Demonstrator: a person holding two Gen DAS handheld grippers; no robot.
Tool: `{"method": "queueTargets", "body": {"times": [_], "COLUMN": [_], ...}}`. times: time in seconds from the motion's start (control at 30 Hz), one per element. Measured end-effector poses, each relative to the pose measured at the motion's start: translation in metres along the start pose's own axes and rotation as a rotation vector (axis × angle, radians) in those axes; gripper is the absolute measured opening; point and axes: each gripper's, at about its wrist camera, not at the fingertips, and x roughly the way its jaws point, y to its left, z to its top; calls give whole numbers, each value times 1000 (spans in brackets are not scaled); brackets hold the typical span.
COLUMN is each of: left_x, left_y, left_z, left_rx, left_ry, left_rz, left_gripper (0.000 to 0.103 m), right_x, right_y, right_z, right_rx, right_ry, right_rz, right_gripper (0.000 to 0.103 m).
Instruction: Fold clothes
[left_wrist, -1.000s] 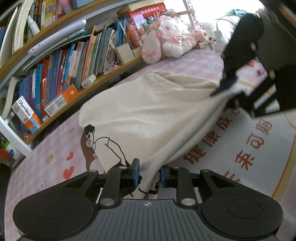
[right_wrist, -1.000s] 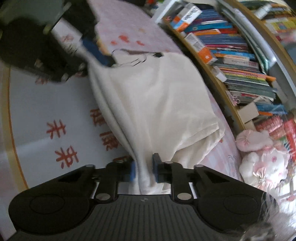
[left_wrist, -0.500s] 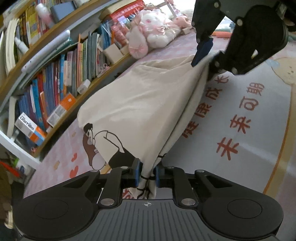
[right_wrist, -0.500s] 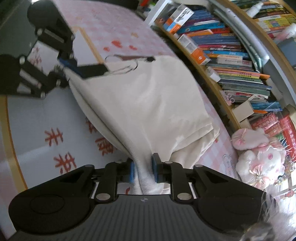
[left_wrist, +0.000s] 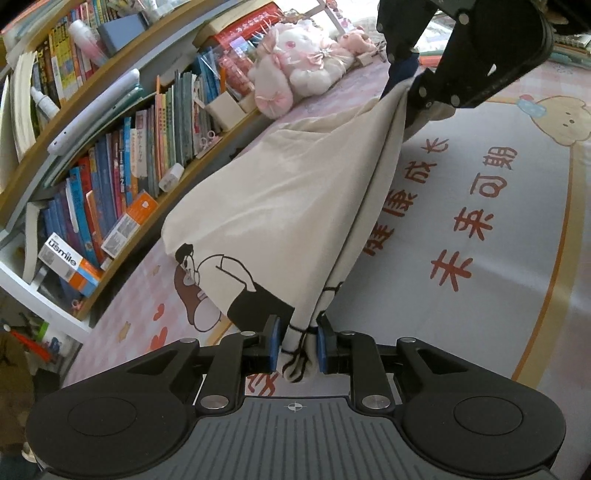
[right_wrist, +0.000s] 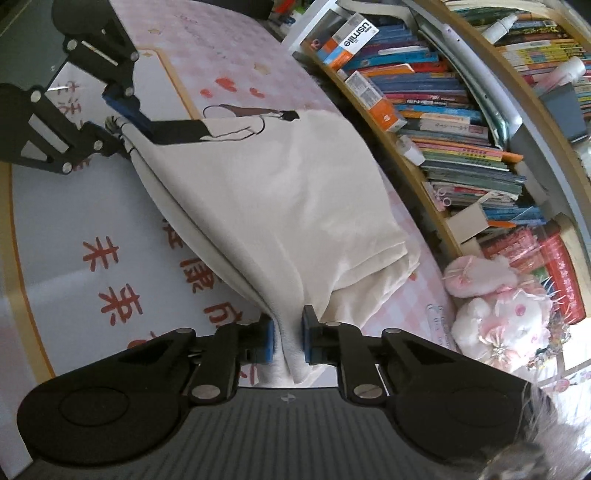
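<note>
A cream shirt (left_wrist: 280, 192) with a black and brown cartoon print hangs stretched between my two grippers above the mat; its far side rests on the pink checked cloth by the bookshelf. My left gripper (left_wrist: 295, 345) is shut on one bunched edge of the shirt near the print. My right gripper (right_wrist: 287, 339) is shut on the opposite bunched edge of the shirt (right_wrist: 266, 192). The right gripper shows at the top right of the left wrist view (left_wrist: 410, 86); the left gripper shows at the top left of the right wrist view (right_wrist: 122, 118).
A white play mat (left_wrist: 498, 229) with red characters lies under the shirt. A curved bookshelf (left_wrist: 110, 155) full of books runs along the far side. Pink and white plush toys (left_wrist: 303, 70) sit at its end, also seen in the right wrist view (right_wrist: 495, 306).
Both grippers have lifted the held edge of the shirt higher and carried it over toward the bookshelf side. The fabric now hangs tauter between them.
</note>
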Motion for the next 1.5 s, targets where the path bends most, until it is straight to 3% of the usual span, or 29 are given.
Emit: {"method": "queueTargets", "body": {"times": [0.33, 0.47, 0.77, 1.23, 1.33, 1.5], "left_x": [4, 3, -32, -108, -107, -83], "left_y": [8, 12, 30, 54, 73, 106], "left_z": [0, 3, 16, 42, 53, 75], "left_rx": [1, 7, 16, -45, -79, -104], "left_ry": [1, 8, -10, 67, 59, 33], "left_rz": [-60, -100, -196, -520, -524, -469], "left_gripper": [10, 7, 5, 4, 4, 4], "right_x": [10, 8, -24, -109, -118, -127], "right_y": [15, 14, -3, -22, -31, -75], "right_z": [-11, -13, -11, -22, -17, 1], "right_rx": [-89, -83, -40, 69, 68, 120], "right_ry": [49, 49, 49, 100, 91, 23], "right_rz": [16, 29, 101, 406, 411, 337], "right_gripper": [20, 14, 13, 13, 13, 13]}}
